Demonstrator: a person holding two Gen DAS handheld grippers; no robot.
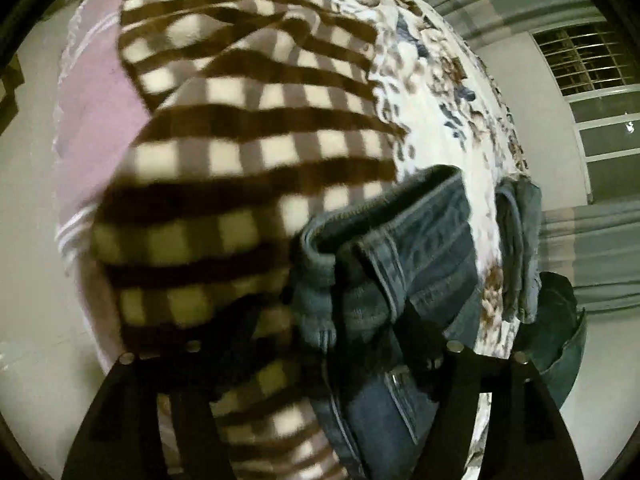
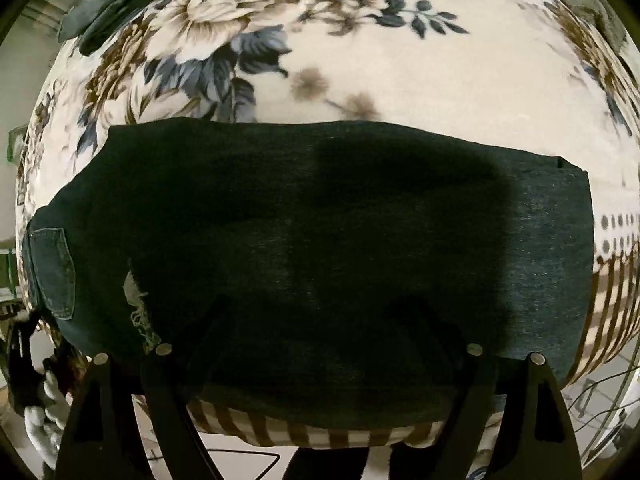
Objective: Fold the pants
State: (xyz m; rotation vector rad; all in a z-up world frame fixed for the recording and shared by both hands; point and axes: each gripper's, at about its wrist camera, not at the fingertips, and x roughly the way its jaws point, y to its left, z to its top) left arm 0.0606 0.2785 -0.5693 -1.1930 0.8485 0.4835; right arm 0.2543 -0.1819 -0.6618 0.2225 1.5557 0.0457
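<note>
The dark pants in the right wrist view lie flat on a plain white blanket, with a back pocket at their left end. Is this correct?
Not quite: the blanket is not plain; the right wrist view shows a floral print. The dark pants do lie flat on it, with the back pocket at their left end.

The dark pants (image 2: 320,240) are matt, finely woven denim, frayed to loose pale threads at a tear on the left. The blue jeans (image 1: 404,248) are coarser washed denim with raised stitched seams. The floral blanket (image 2: 440,80) and checked blanket (image 1: 248,120) look soft and fleecy. The gripper fingers (image 2: 460,396) are matt black plastic with shiny metal rivets.
</note>
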